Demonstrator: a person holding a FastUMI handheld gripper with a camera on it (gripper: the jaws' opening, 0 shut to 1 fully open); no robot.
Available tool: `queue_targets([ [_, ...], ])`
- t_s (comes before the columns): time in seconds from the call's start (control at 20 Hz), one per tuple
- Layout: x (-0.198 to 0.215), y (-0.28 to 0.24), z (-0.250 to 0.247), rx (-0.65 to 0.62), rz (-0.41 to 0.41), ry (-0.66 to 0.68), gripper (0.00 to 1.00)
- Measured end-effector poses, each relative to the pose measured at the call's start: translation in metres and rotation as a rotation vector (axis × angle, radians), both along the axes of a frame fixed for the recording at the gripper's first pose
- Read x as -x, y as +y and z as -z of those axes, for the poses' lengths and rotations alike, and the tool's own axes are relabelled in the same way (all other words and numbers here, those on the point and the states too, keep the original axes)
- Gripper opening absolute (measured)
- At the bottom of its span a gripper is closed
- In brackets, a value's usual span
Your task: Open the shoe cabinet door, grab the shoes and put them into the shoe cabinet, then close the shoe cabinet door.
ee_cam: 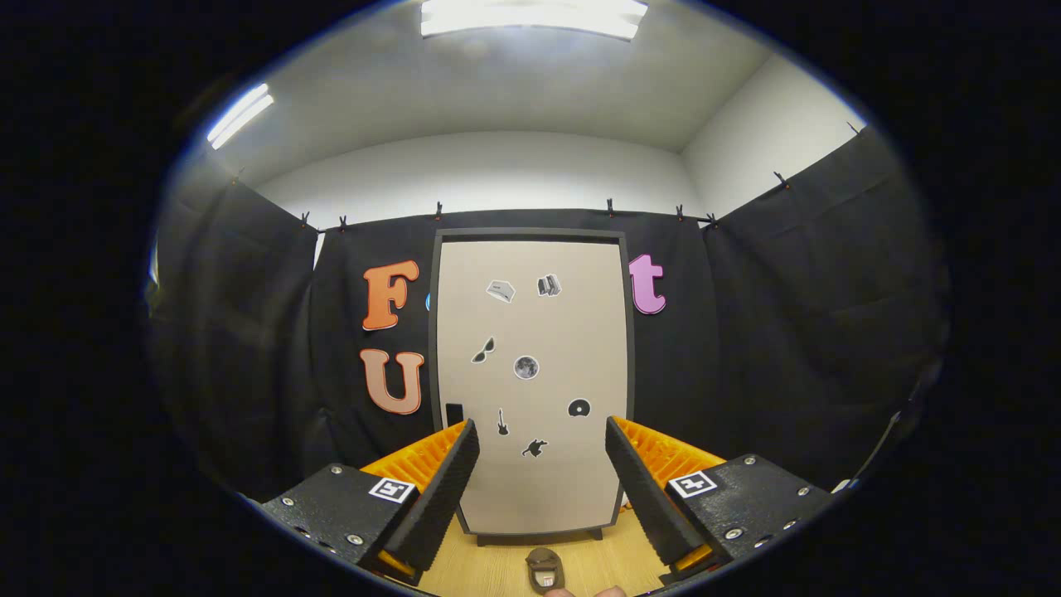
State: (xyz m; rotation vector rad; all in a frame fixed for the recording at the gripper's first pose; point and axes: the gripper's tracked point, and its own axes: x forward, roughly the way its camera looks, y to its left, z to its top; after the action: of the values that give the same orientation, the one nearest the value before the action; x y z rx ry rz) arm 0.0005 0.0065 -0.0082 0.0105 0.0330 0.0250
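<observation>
Black cloth is draping the booth's walls under a white ceiling, and a wooden floor [497, 572] is running below. The gripper [540, 439] is pointing level at the shoe cabinet [530, 481], its fingers spread wide with nothing between them. The cabinet is standing just beyond them, door closed. A brown shoe [545, 569] is lying on the floor between and below the fingers.

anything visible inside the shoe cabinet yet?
No. The shoe cabinet door is shut, so its inside is covered. Visible: stickers on the door, one shoe on the floor before it. Gripper fingers open, holding nothing.
</observation>
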Motion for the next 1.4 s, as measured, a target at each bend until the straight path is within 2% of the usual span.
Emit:
queue_targets([
  [0.55, -0.023, 0.036, 0.018, -0.019, -0.037, 0.026, 0.96],
  [0.95, -0.048, 0.074, 0.034, -0.009, -0.011, 0.023, 0.96],
  [1.4, -0.099, 0.103, 0.063, 0.032, -0.021, 0.021, 0.96],
])
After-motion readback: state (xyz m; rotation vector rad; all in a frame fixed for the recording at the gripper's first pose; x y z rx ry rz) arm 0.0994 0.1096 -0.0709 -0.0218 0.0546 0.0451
